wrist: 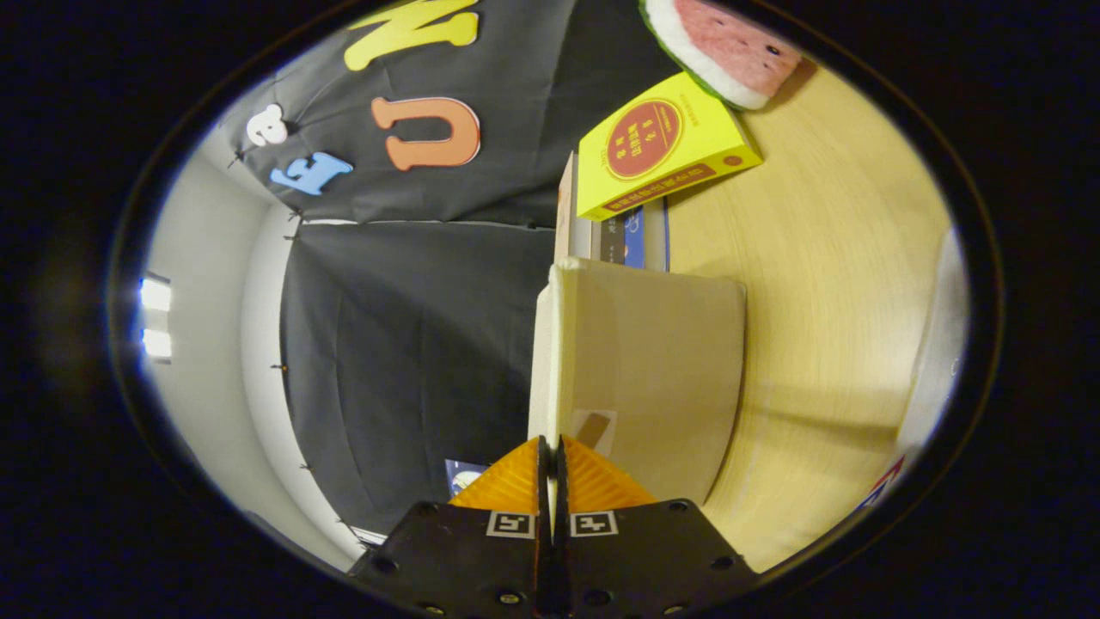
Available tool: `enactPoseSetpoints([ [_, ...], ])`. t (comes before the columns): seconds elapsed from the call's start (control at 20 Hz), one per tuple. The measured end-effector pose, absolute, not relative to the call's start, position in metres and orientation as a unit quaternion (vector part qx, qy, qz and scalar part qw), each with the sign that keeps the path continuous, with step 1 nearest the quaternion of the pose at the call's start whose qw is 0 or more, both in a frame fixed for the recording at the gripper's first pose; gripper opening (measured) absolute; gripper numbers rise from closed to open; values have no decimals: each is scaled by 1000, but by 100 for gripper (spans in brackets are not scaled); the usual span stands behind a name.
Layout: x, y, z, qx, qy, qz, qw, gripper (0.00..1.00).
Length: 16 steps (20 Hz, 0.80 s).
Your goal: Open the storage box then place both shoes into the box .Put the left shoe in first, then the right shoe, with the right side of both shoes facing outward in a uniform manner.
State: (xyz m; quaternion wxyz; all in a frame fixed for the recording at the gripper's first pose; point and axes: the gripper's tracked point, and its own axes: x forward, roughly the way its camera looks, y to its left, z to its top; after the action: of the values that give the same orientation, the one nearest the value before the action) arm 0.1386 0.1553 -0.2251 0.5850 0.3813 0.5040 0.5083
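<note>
The view is rolled on its side, so the wooden table (825, 258) stands like a wall beside the fingers. The beige storage box (653, 370) sits just ahead of the fingers, with a small label patch on the face nearest them. Its pale thin lid edge (546, 344) runs straight down into the gap between my fingers. My gripper (551, 443) is shut on that lid edge, with both fingers pressed against it from either side.
Beyond the box lies a yellow carton (657, 146) on top of some books (632, 236). A watermelon-slice cushion (722, 47) rests farther back on the table. A white object (937, 344) stands at the table's far side.
</note>
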Motion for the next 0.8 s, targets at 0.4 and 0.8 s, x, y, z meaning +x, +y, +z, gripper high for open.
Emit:
enactPoseSetpoints([
  [0.4,122,166,-152,361,467,503,631,0],
  [0.8,107,234,-81,329,449,500,664,0],
])
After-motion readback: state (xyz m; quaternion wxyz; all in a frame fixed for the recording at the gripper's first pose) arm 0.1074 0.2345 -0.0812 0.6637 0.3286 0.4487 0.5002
